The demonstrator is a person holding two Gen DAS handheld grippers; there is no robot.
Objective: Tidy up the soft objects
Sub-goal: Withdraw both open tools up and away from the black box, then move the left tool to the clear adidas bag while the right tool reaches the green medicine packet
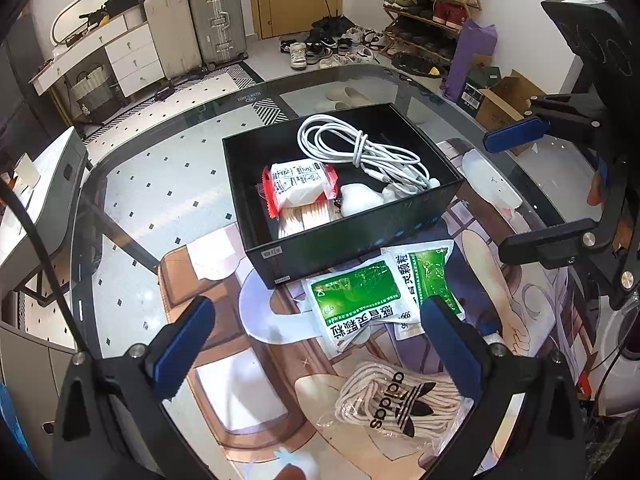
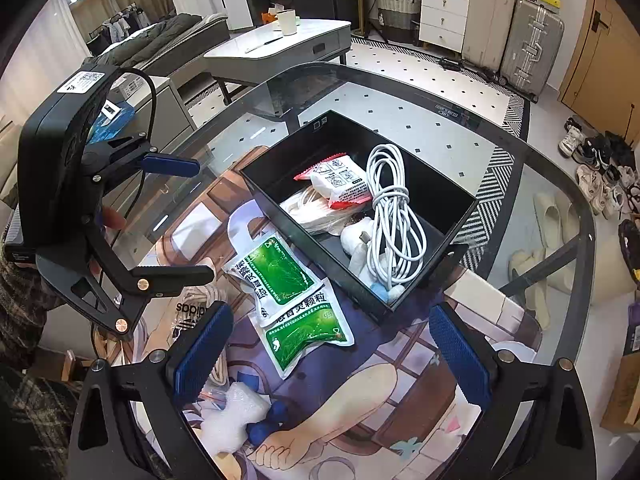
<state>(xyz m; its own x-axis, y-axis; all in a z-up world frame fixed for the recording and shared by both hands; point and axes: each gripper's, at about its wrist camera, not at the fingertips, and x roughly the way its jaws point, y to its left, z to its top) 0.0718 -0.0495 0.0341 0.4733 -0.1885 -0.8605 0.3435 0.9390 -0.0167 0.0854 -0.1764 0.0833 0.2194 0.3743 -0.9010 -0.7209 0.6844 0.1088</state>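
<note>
Clear bag of cord [image 1: 394, 402]: black "adidas" wordmark with trefoil logo. Two green-and-white sachets [image 1: 356, 304], [image 1: 424, 280]: Chinese characters "感冒灵颗粒" and the number "999". Red-edged white packet [image 1: 300, 184] in black box [image 1: 360, 240]: print too small to read.

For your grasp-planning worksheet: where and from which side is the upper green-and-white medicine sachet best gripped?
Grip the upper green-and-white medicine sachet by its free white edge farthest from the black box, coming from above: it lies flat, overlapping the second sachet.
</note>
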